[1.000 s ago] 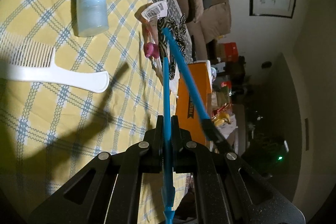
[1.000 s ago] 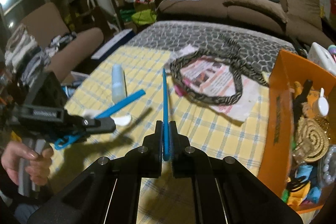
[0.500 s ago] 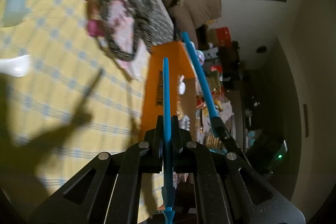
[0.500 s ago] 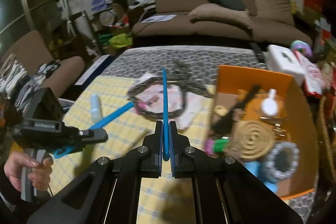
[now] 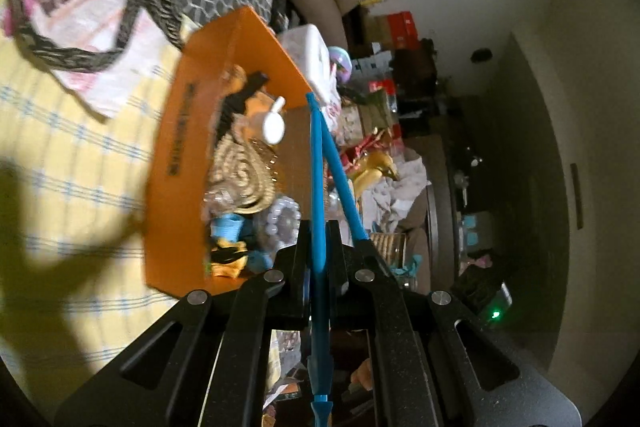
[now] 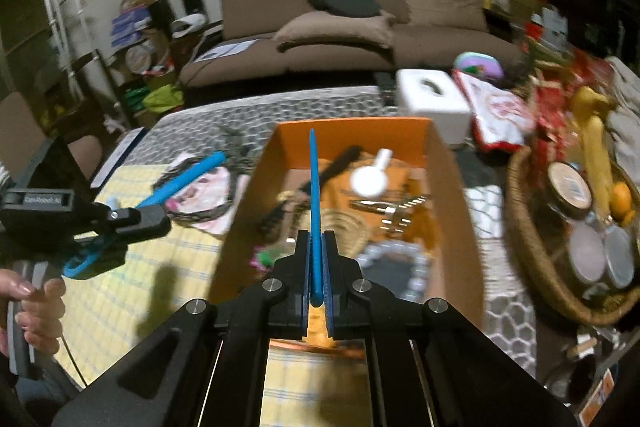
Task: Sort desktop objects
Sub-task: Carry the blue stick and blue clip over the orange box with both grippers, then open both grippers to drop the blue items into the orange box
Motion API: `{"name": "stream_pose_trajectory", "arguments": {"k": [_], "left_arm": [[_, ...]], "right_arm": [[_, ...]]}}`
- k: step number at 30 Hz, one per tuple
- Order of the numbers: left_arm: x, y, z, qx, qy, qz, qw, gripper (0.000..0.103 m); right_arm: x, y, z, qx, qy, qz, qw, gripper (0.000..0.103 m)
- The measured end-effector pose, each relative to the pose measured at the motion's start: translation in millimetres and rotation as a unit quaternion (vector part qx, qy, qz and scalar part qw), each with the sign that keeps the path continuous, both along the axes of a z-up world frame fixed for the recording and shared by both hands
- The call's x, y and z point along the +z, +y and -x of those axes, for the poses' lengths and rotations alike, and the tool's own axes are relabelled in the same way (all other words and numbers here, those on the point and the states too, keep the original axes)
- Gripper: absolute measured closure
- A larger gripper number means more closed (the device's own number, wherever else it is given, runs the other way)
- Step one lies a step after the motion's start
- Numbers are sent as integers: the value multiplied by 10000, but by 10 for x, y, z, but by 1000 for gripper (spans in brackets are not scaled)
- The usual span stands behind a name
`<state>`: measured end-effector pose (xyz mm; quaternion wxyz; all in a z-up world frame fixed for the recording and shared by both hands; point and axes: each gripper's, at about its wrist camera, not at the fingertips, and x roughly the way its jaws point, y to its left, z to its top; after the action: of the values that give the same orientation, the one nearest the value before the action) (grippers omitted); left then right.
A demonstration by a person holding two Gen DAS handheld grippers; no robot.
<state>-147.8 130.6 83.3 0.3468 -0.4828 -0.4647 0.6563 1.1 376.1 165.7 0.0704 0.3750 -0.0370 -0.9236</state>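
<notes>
My right gripper [image 6: 317, 243] is shut on a thin blue stick [image 6: 313, 187], which points out over the open orange box [image 6: 240, 211]. The box holds several small items, among them a white cap [image 6: 370, 181], a straw spiral mat [image 5: 240, 171] and a bead ring [image 5: 282, 217]. My left gripper [image 5: 319, 239] is shut on a second blue stick [image 5: 316, 163] with a loop at its rear end. In the right wrist view the left gripper [image 6: 156, 215] hangs left of the box above the yellow checked cloth [image 6: 132, 291]. The right gripper [image 5: 366, 247] shows beside it in the left wrist view.
A zebra-patterned cord [image 5: 80, 59] lies looped on a printed paper left of the box. Behind the box stands a white tissue box [image 6: 432, 99]; at the right is a wicker basket [image 6: 532, 267] with jars and bananas. A hand [image 6: 36, 303] grips the left handle. A sofa stands beyond.
Both grippers have swung right and upward from over the yellow cloth to the orange box, each still holding its blue stick. The bottle and white comb have left the left wrist view.
</notes>
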Motion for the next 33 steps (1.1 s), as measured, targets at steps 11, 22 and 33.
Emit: {"name": "stream_pose_trajectory", "arguments": {"k": [11, 22, 33], "left_arm": [[1, 666, 104, -212, -46, 65, 9997, 98], [-71, 1103, 249, -164, -34, 233, 9996, 98], [-177, 1160, 363, -49, -49, 370, 9993, 98]], "right_arm": [[-213, 712, -113, -681, -135, -18, 9976, 99], [-424, 905, -10, -919, -227, 3, 9955, 99], [-672, 858, 139, -1002, -393, -401, 9934, 96]]}}
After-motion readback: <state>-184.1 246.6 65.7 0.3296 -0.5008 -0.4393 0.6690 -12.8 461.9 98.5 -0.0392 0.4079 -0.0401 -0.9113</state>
